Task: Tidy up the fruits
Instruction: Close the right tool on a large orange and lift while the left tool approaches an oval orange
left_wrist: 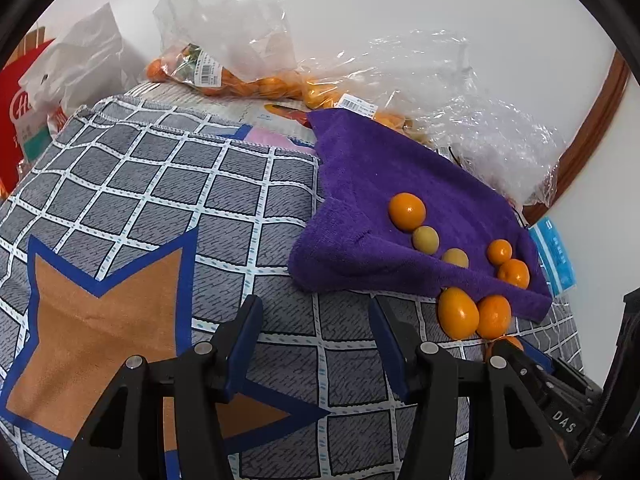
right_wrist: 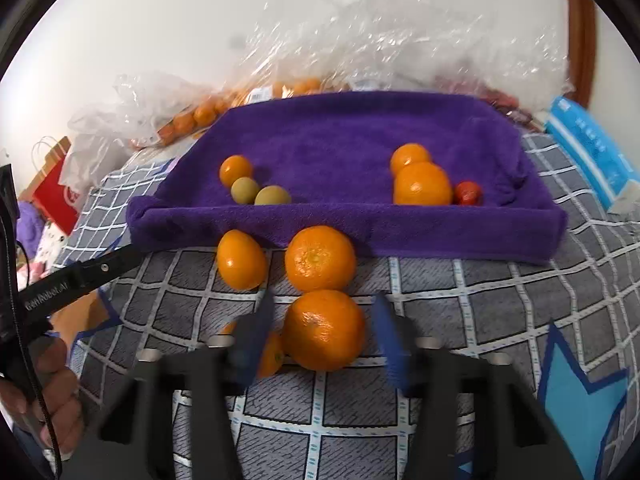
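Each hand-held gripper [left_wrist: 316, 344] [right_wrist: 324, 340] is black plastic with blue finger pads [left_wrist: 244, 336], silver screws [left_wrist: 135, 362] and white lettering [left_wrist: 564, 422].

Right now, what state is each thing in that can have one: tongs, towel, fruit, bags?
Left tongs: open, empty.
Right tongs: open, straddling the nearest mandarin, not closed on it.
Purple towel: spread out, front edge folded over.
Two mandarins ahead: off the towel, on the checked cloth.
Plastic bags: open, crumpled, some fruit inside.

"DAS" is printed in white on the right gripper's black body [left_wrist: 564, 420]. "GenRobot.AI" runs along the left gripper's black arm [right_wrist: 60, 292]. Barcode stickers on the plastic bags [left_wrist: 208, 72] are too small to read.
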Available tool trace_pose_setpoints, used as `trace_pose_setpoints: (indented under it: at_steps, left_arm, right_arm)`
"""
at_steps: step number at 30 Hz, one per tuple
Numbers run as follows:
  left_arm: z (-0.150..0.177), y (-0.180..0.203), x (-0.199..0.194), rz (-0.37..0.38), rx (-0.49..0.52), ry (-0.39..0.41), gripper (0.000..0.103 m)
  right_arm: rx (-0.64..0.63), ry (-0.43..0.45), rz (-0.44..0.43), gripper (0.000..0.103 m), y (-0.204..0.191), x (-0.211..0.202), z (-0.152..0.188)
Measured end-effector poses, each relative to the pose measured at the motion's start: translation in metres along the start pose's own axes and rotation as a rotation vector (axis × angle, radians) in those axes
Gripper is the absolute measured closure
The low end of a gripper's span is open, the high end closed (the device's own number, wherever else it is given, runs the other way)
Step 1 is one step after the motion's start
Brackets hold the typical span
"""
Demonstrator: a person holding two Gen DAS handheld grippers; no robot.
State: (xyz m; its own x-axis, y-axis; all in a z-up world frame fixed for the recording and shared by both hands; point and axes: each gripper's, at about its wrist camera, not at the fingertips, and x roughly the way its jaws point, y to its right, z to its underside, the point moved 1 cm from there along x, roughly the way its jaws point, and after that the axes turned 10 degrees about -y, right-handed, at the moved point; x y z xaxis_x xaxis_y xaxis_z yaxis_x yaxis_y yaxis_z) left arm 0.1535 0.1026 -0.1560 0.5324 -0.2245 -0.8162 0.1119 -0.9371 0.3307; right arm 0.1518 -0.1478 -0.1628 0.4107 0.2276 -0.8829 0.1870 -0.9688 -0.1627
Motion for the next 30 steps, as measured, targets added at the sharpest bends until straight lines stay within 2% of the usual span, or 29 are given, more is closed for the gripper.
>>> trace_pose_setpoints:
  at_steps: [5, 8, 10, 14, 17, 21, 23, 26, 30]
  left_arm:
    - [0.001, 0.003, -0.001, 0.001, 0.018, 0.007, 0.05]
    - [0.002, 0.006, 0.0, 0.004, 0.029, 0.004, 0.05]
    - [0.003, 0.008, 0.001, 0.001, 0.039, 0.002, 0.05]
    - [0.004, 0.009, 0.002, -0.002, 0.046, 0.002, 0.05]
    - [0.004, 0.008, 0.003, 0.004, 0.039, -0.009, 0.05]
    - [0.004, 0.012, 0.001, 0.003, 0.044, -0.015, 0.05]
    - [0.005, 0.017, -0.001, 0.009, 0.06, -0.023, 0.05]
    - [0.008, 0.033, -0.004, 0.034, 0.113, -0.038, 0.05]
    - [0.012, 0.063, 0.0, 0.048, 0.196, -0.061, 0.05]
  right_arm:
    - [0.015, 0.05, -0.015, 0.063, 0.01, -0.019, 0.009]
    - [0.019, 0.072, 0.011, 0.071, 0.019, -0.032, 0.016]
    - [0.023, 0.066, -0.001, 0.07, 0.025, -0.033, 0.02]
    - [0.03, 0.072, -0.022, 0.064, 0.029, -0.033, 0.024]
    - [0.019, 0.041, -0.041, 0.053, 0.025, -0.021, 0.025]
    - [0.015, 0.012, -0.039, 0.053, 0.02, -0.007, 0.027]
    - [0.002, 0.024, -0.026, 0.06, 0.017, -0.007, 0.025]
    - [-0.003, 0.044, -0.016, 0.06, 0.019, -0.011, 0.025]
    - [-0.015, 0.092, 0.04, 0.06, 0.03, -0.022, 0.028]
